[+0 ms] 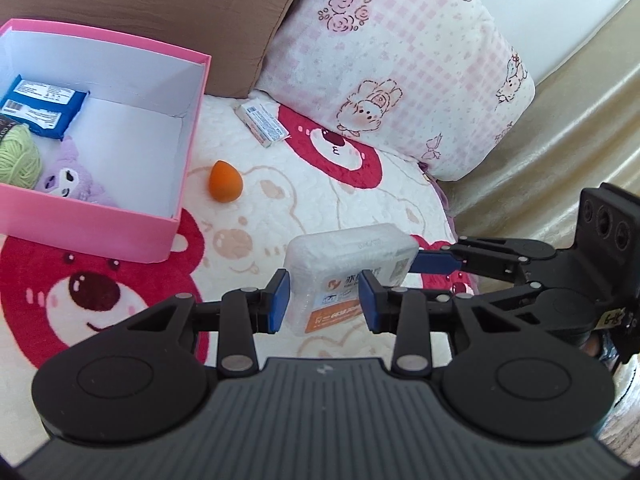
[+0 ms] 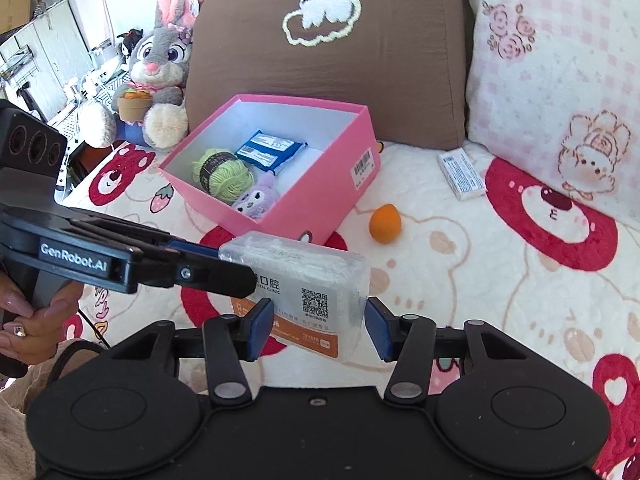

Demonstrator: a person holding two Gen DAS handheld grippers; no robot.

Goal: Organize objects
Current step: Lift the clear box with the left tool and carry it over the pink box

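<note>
- the pink box [image 2: 316, 200] on the blanket [image 2: 480, 280] already holds a green ball of yarn [image 2: 224, 174], a blue packet [image 2: 270, 150] and a small purple plush [image 2: 254, 202], so by my reading the sorting is partly done.
- left outside it are an orange egg-shaped sponge [image 1: 225, 181] and a small white carton [image 1: 262, 123] near the pillows, plus the clear plastic case [image 1: 348, 264] now held up off the blanket, near the box's corner.
- left gripper [image 1: 324, 300] is clamped on one end of the case, its blue pads pressed to both sides.
- right gripper [image 2: 320, 328] straddles the other end; one pad touches, the other looks just clear, so i can't tell if it truly grips.
- a hand [image 2: 24, 312] holds the left tool's handle.
- the case is a rounded, glossy, see-through block with a printed orange-and-white label; it looks rigid and slippery.
- the blanket is fluffy and quilted with red bear faces; the box is smooth stiff card, white inside; the sponge looks soft and matte.
</note>
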